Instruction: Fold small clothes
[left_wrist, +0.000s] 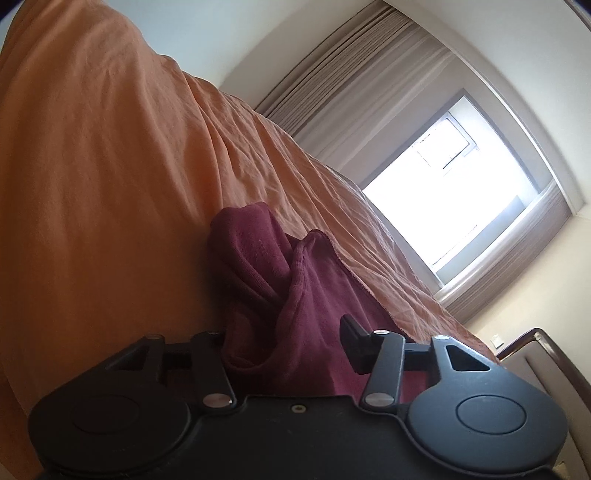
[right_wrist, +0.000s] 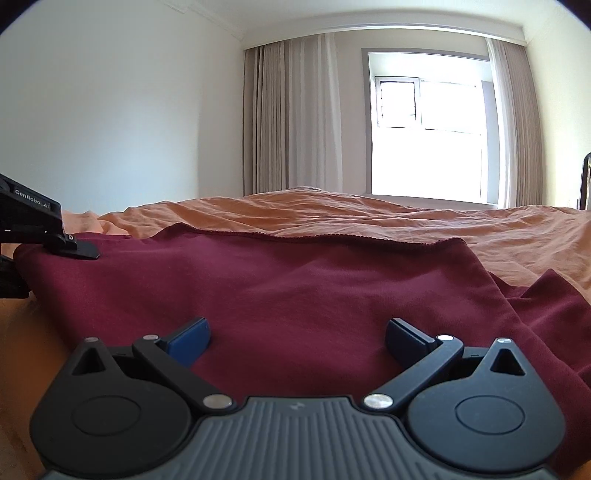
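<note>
A: Two grippers at the maroon garment (right_wrist: 295, 295) on the orange bed (right_wrist: 443, 221)?
B: Yes. Left gripper (left_wrist: 284, 332) pinches bunched cloth; right gripper (right_wrist: 297, 341) is wide, empty. Grab the near edge squarely.

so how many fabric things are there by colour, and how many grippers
maroon garment: 1
orange bedsheet: 1
beige curtains: 2
grippers: 2, left gripper and right gripper
total: 6
</note>
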